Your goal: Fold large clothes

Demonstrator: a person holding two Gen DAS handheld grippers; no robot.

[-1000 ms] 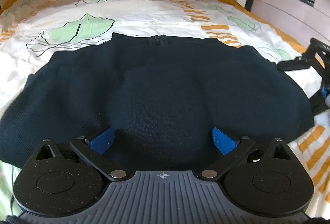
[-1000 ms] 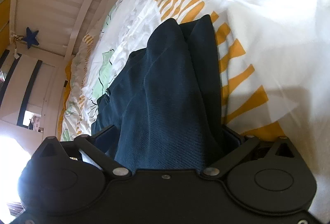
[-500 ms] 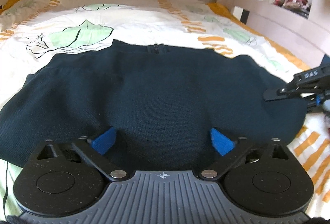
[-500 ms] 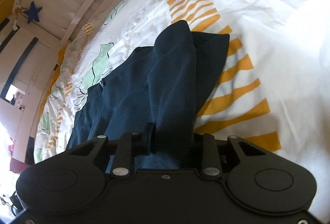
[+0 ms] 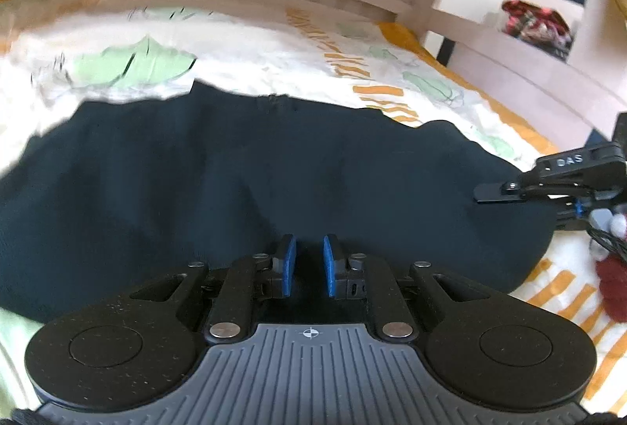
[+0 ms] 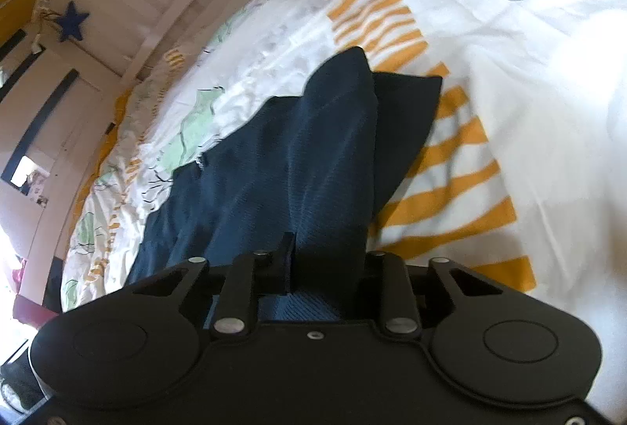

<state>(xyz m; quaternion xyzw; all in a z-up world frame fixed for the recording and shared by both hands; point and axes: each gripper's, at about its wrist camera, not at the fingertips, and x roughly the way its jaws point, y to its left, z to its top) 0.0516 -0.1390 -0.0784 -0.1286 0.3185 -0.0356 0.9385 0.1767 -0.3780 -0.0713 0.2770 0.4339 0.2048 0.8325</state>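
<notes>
Between the fingers of the right tool (image 6: 327,260), now clamping a raised ridge of the dark garment (image 6: 313,151): jaws wide apart a second ago, narrowing since and closing further yet, with the cloth pinched and standing up in a fold just ahead of the tips. Lying beyond that ridge, the rest of the garment, spreading away flat over the bed (image 6: 490,92).

Closing as well, the left tool (image 5: 309,264), from fully spread a second ago to blue pads (image 5: 288,264) nearly meeting. Sitting right at the near hem of the garment (image 5: 274,170), with dark cloth directly ahead and below; not possible to tell whether any of it is being caught in the narrow gap left between the pads. Showing off to the right of the left tool, the right tool (image 5: 509,190) at the garment's far side edge.

Judging from this: both tools taking hold along the near edge, one at each end, so likely preparing to lift that edge and carry it over for a fold; no fold laid down yet.

Regarding containers: none near either tool. Far off to the right past the bed frame, an open shelf compartment (image 5: 490,2) holding a red patterned bundle (image 5: 537,25), too blurred to name.
</notes>
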